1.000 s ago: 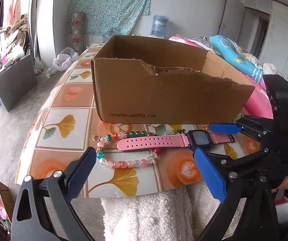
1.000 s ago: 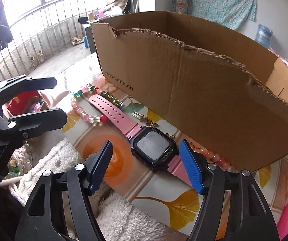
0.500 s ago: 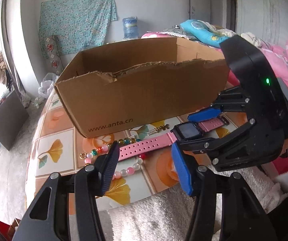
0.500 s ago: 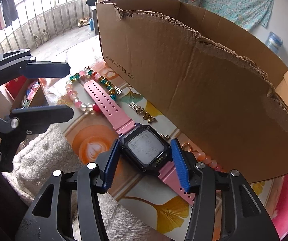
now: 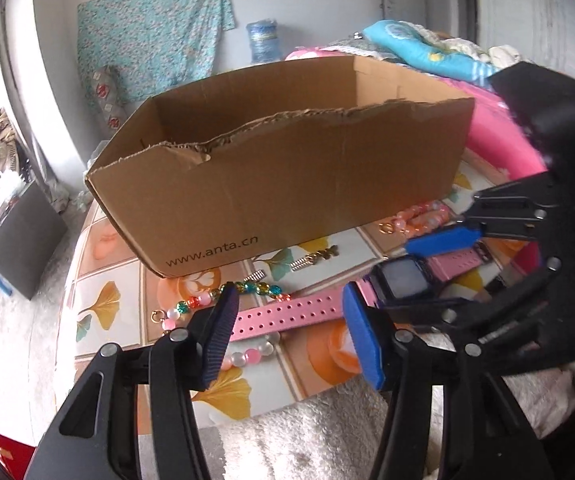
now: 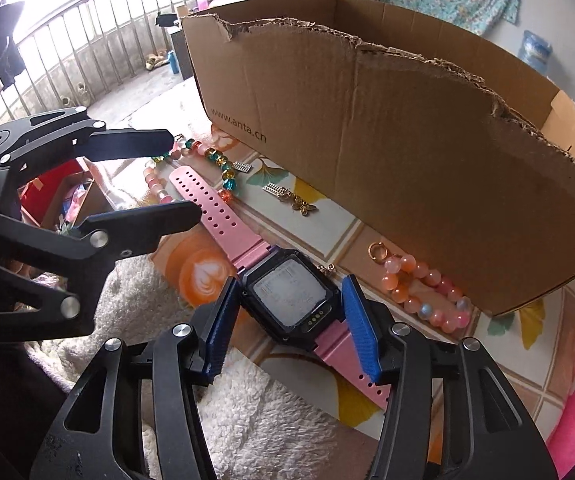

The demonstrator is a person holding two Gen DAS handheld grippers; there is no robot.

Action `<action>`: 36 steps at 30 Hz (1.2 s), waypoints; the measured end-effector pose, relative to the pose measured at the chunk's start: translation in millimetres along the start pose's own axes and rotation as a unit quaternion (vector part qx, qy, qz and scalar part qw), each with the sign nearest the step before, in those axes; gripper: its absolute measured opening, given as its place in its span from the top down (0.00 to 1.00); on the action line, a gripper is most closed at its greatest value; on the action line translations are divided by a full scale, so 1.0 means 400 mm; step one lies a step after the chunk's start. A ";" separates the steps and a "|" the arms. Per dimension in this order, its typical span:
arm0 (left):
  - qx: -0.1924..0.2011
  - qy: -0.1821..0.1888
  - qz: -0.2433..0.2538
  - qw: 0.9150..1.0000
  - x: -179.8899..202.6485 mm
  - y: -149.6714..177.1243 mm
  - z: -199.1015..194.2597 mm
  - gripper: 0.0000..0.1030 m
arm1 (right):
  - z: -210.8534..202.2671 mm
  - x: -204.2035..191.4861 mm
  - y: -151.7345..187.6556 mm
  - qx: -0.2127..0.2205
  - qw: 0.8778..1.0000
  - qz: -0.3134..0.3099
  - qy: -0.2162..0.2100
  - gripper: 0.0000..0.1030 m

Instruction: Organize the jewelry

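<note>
Lying flat on a tile-patterned bench (image 6: 367, 240), a pink-strapped watch (image 6: 287, 300) sits just in front of an open cardboard box (image 6: 407, 140) printed with a web address. The right tool (image 6: 287, 320) straddles the dark watch case, one blue pad on each side; its jaws are opening slightly, and whether the pads press the case cannot be told. The left tool (image 5: 287, 332) hovers over the perforated end of the strap with its jaws about half open, the strap seen between them but not touched by either pad, so it holds nothing.

A bracelet of pink and multicolored beads (image 5: 223, 300) curls around that strap end, passing under it. A small gold butterfly charm (image 6: 303, 206) lies between the strap and the box wall, and a peach-colored bead bracelet (image 6: 423, 292) with a gold ring rests at the foot of the box on the far side of the watch case. A fluffy white towel (image 6: 247, 420) hangs over the near edge of the bench beneath both tools. Behind the box, pink and blue bedding (image 5: 427, 48) is piled up, and a floral cloth (image 5: 151, 20) hangs on the wall beside a water jug (image 5: 263, 40).
</note>
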State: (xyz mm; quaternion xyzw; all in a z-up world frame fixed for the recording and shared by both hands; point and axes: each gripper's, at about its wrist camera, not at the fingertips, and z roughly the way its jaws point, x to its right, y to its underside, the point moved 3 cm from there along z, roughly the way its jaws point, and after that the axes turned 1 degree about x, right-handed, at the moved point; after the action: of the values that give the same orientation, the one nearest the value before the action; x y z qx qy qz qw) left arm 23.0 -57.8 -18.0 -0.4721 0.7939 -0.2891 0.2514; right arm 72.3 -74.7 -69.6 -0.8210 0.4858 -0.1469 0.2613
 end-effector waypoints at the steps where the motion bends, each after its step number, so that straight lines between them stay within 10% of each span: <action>1: -0.006 -0.005 0.001 1.000 0.003 -0.001 0.014 0.49 | -0.003 0.008 0.002 -0.003 1.000 0.004 -0.003 0.48; 28: -0.038 -0.048 0.023 0.998 0.029 0.020 0.087 0.49 | -0.035 0.056 0.040 -0.066 0.990 0.063 -0.108 0.58; 36: -0.036 -0.049 0.028 0.998 0.031 0.023 0.083 0.49 | -0.025 0.112 -0.036 -0.021 0.998 0.035 -0.043 0.82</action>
State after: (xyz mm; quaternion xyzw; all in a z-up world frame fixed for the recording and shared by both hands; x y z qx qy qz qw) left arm 34.3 -72.5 -49.3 -0.4722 0.8033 -0.2299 0.2809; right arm 99.3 -111.3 -53.6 -0.8144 0.5058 -0.0921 0.2691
